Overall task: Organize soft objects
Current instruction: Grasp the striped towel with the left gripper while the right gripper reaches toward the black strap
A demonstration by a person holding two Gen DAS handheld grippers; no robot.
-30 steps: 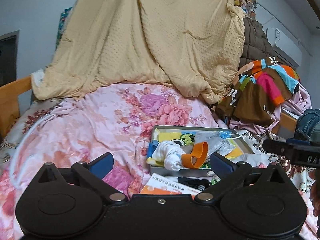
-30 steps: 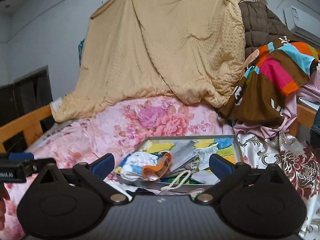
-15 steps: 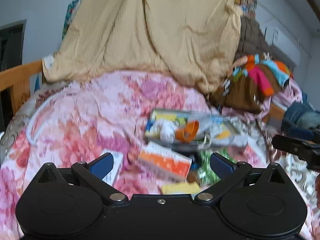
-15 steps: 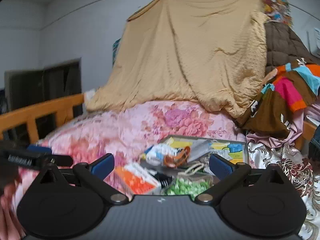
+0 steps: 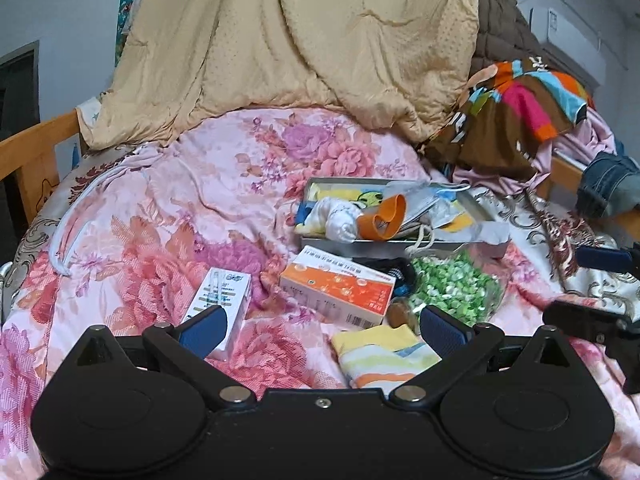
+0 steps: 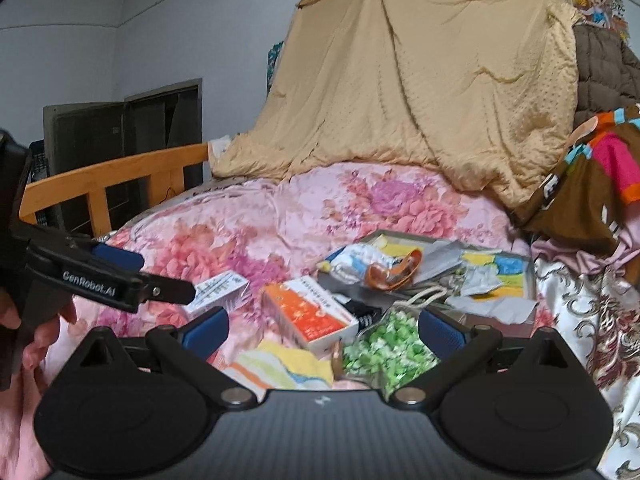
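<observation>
A grey tray [image 5: 404, 245] [image 6: 524, 280] lies on the floral bed and holds soft items: a white sock bundle [image 5: 336, 220], an orange band [image 5: 384, 216] [image 6: 394, 270] and face masks [image 5: 424, 204]. A striped folded cloth [image 5: 384, 356] [image 6: 276, 364] lies in front, just ahead of both grippers. My left gripper [image 5: 320, 326] is open and empty above the cloth. My right gripper [image 6: 322, 326] is open and empty. The left gripper also shows at the left in the right wrist view [image 6: 120, 276].
An orange medicine box [image 5: 336, 292] [image 6: 310, 316], a white box [image 5: 220, 304] [image 6: 218, 290], a bag of green candies [image 5: 452, 284] [image 6: 380, 350] and a dark sock [image 5: 388, 270] lie before the tray. A tan blanket [image 5: 304, 40] hangs behind; clothes [image 5: 520, 116] pile at right.
Both grippers have pulled back from the tray. The boxes, candy bag and striped cloth in front of it have come into view. Both stay open.
</observation>
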